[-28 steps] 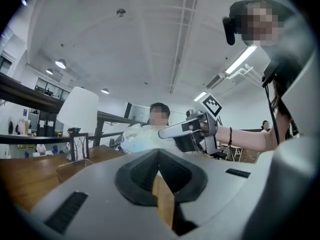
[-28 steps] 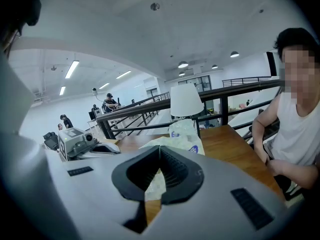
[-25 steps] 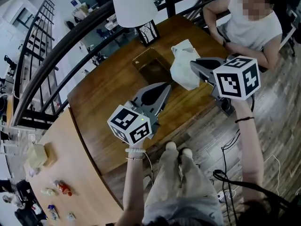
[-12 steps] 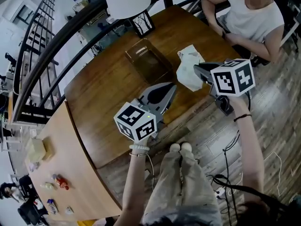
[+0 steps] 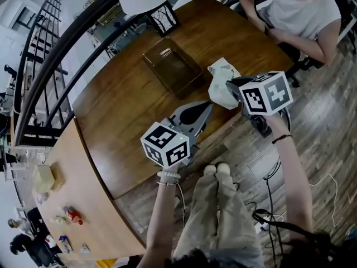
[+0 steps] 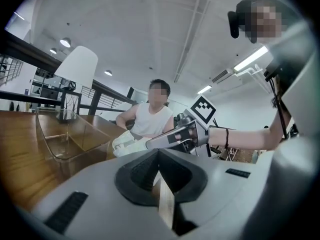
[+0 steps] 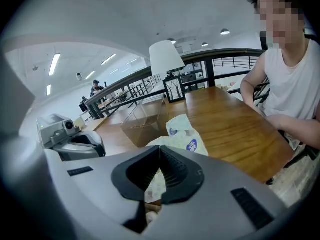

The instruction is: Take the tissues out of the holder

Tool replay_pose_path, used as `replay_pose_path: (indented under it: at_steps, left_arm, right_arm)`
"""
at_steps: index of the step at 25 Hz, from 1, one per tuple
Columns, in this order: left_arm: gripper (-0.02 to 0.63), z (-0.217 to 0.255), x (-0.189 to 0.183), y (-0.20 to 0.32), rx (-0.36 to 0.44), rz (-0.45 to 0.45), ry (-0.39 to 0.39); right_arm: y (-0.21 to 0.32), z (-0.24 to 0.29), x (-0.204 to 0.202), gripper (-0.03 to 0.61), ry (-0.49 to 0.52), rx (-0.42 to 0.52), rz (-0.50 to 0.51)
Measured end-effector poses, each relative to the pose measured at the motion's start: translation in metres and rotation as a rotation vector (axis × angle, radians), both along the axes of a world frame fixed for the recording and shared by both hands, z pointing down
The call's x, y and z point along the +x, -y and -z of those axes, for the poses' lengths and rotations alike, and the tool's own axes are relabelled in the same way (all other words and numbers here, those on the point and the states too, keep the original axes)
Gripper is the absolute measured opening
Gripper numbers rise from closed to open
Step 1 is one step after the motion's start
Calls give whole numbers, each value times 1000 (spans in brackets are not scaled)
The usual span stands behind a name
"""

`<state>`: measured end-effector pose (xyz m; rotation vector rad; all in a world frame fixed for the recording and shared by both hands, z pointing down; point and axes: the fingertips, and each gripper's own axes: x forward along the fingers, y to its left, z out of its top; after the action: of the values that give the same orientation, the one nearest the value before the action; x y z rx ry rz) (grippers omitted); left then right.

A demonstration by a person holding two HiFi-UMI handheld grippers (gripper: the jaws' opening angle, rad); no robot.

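Evidently the main step is done: the tissues [image 5: 222, 88] are out of the holder [image 5: 172, 66]. The soft white pack is clenched in the right tool [image 5: 230, 87], whose jaws are pressed together on its near end, with the rest of it sticking out in front. The pack sits just beside the holder's near corner, over the worktop [image 5: 122, 110] close to its edge. Whether it touches the wood or hangs just above it, I cannot tell.

The clear holder stands upright on the worktop and looks empty in both tool views. The left tool [image 5: 205, 108] is closed on nothing, low over the worktop and near the holder without touching it.

What seems left is small: set the pack down away from the holder and let go.
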<state>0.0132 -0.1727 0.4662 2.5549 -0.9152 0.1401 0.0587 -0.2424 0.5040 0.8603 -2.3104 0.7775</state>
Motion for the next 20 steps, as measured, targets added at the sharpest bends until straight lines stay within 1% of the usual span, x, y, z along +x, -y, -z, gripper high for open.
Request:
replay_pose_path:
  at_steps: [4,7,14,20]
  left_arm:
    - [8,-11,-1,-3,-23,0,0]
    - [8,-18,0,-1,-39,0,-2]
    - [8,-26,2,-6,-51,-9,-2]
    - [8,-27,6,-7,-57,-14,-3]
  right_arm:
    - [-6,-12,-7,12,-5,-18,5]
    - [-5,-19,-10,12,9,-36,-11]
    - [-8,-30,-17,12,21,-52,-41]
    - [-9,-25,-24,16,46,-26,-30]
